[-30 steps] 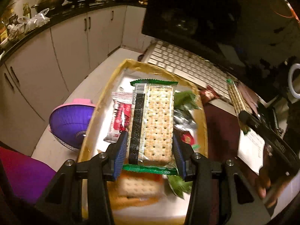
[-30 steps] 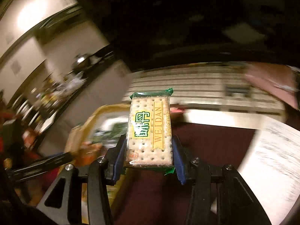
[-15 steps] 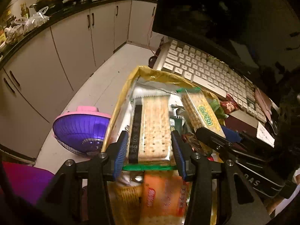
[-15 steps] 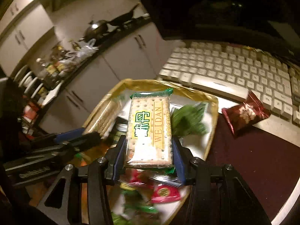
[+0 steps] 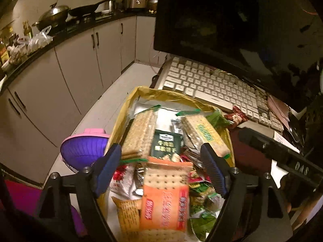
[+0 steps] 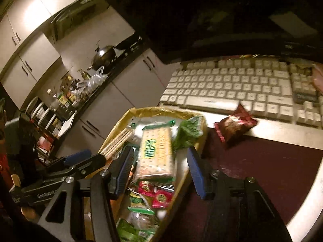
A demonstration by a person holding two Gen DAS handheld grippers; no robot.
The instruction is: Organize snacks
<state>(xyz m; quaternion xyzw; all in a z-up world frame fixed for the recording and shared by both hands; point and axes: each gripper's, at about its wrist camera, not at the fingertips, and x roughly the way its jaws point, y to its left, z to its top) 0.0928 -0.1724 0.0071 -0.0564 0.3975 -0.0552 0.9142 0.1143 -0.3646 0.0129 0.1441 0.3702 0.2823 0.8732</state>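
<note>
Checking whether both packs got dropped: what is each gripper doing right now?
Left gripper: open, jaws just widened, cracker pack released into the tray.
Right gripper: open, jaws just widened, labelled cracker pack lying loose between them.

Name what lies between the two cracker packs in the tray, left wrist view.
A dark green snack packet lies between the left cracker pack and the right cracker pack, seen in the left wrist view.

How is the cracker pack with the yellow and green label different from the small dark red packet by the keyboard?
The green-edged cracker pack with the yellow label lies inside the yellow tray; the small dark red snack packet lies outside it, by the white keyboard. The cracker pack looks larger and see-through; the red packet is opaque. Neither is held.
</note>
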